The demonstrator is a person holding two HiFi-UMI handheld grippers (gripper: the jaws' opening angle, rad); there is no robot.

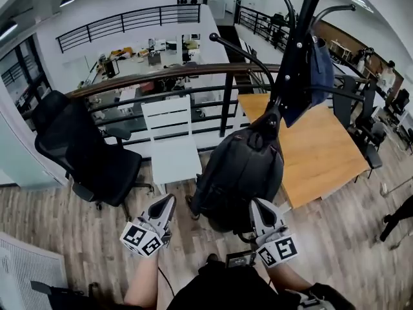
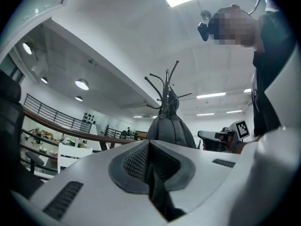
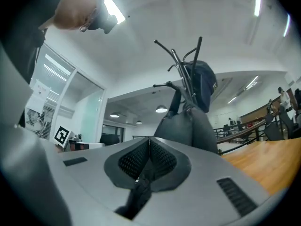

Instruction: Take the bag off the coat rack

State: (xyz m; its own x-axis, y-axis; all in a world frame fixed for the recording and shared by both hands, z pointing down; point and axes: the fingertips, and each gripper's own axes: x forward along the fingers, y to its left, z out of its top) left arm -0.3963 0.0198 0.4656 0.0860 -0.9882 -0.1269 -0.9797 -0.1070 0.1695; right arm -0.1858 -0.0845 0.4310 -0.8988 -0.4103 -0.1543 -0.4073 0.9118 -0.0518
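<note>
On the coat rack the black bag hangs by its top loop, above the wood floor. My left gripper and right gripper are both clenched shut on nothing, pointing at the bag.

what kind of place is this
Probably an open-plan office, on an upper level: a black swivel chair, a long wooden table, and a railing overlooking desks on the floor below.
</note>
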